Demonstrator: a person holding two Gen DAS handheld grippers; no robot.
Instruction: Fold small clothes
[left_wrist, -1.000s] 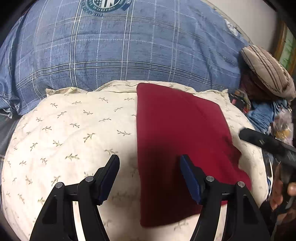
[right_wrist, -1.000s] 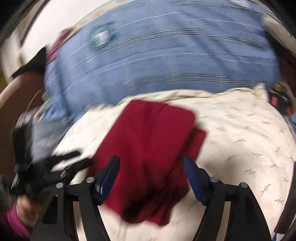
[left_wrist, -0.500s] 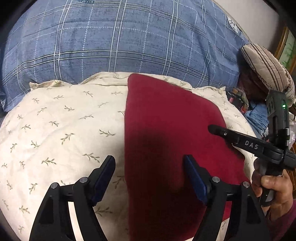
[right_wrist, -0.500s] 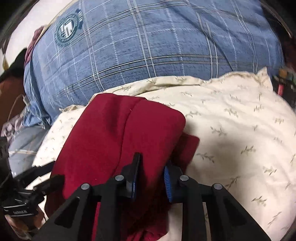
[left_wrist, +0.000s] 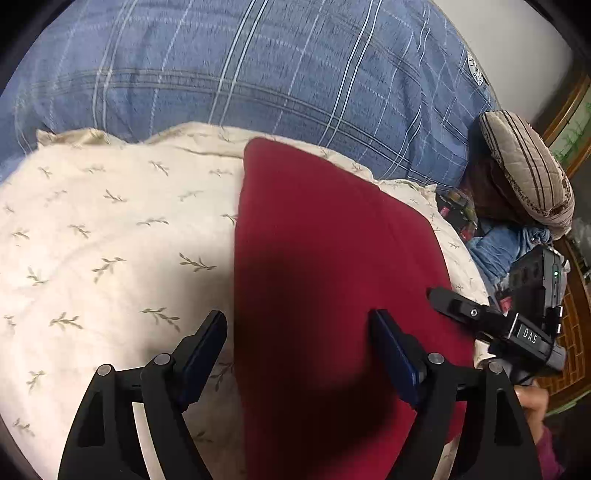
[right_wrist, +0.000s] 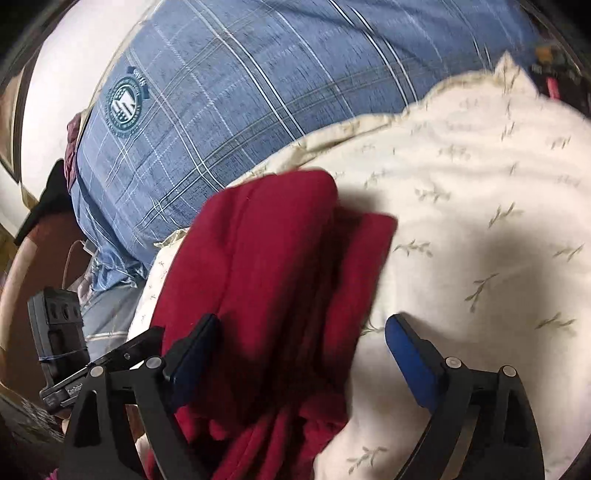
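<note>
Our left gripper (left_wrist: 297, 345) and right gripper (right_wrist: 301, 341) are both opening, empty, over the soft, light, folded dark-red knit garment (left_wrist: 332, 266); we judge its near edge the best hold.

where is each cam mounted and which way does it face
Left wrist: rides the left gripper, looking forward and down over its opening jaws at the red garment on the cream pillow; the right gripper shows at the right edge.
Right wrist: rides the right gripper, jaws opening, red garment between them unpinched; the left gripper shows at lower left.
Shared: garment, pillow, blue plaid bedding.
</note>
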